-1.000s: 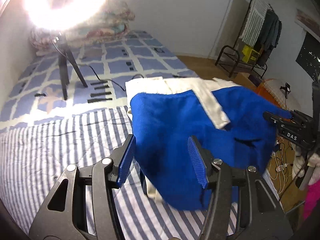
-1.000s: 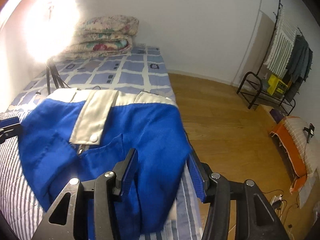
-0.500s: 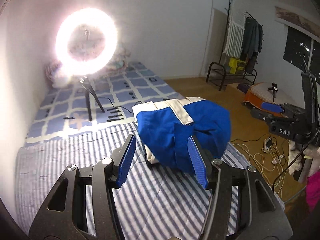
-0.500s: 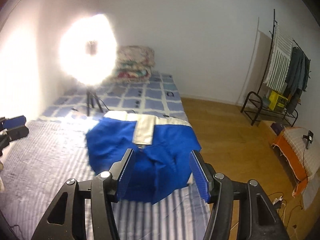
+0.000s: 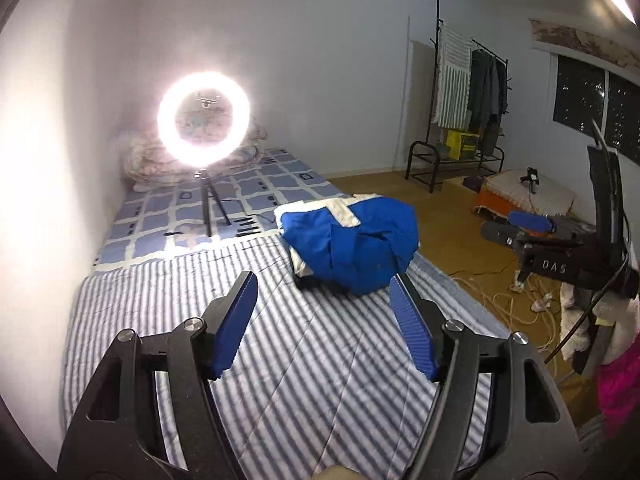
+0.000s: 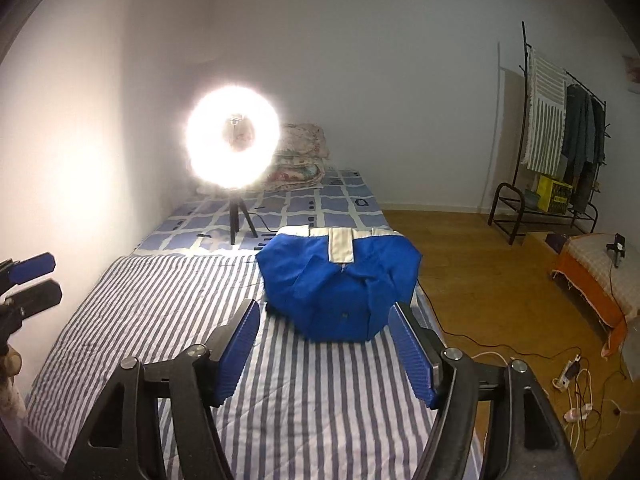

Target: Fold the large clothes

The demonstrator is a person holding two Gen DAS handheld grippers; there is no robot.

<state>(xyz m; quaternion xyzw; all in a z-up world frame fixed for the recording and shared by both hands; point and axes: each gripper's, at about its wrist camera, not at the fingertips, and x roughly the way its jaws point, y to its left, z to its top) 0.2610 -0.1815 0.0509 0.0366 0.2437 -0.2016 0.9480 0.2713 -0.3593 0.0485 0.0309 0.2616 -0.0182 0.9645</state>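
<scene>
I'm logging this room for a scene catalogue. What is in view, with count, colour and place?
garment: one, blue with white trim, folded on the bed's right edge
striped cover: one, blue and white, near half of the bed
checked sheet: one, blue and white, far half
ring light: one, lit, on a tripod on the bed
quilts: stacked, floral, at the bed's head
clothes rack: one, black, right wall
left hand-held gripper: open, empty
right hand-held gripper: open, empty

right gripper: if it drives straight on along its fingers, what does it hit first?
Most likely the folded blue garment on the striped bedspread, dead ahead of the open right gripper. Nothing sits between them. Depth is unclear; pitched down, it might touch the bedspread just short.
</scene>
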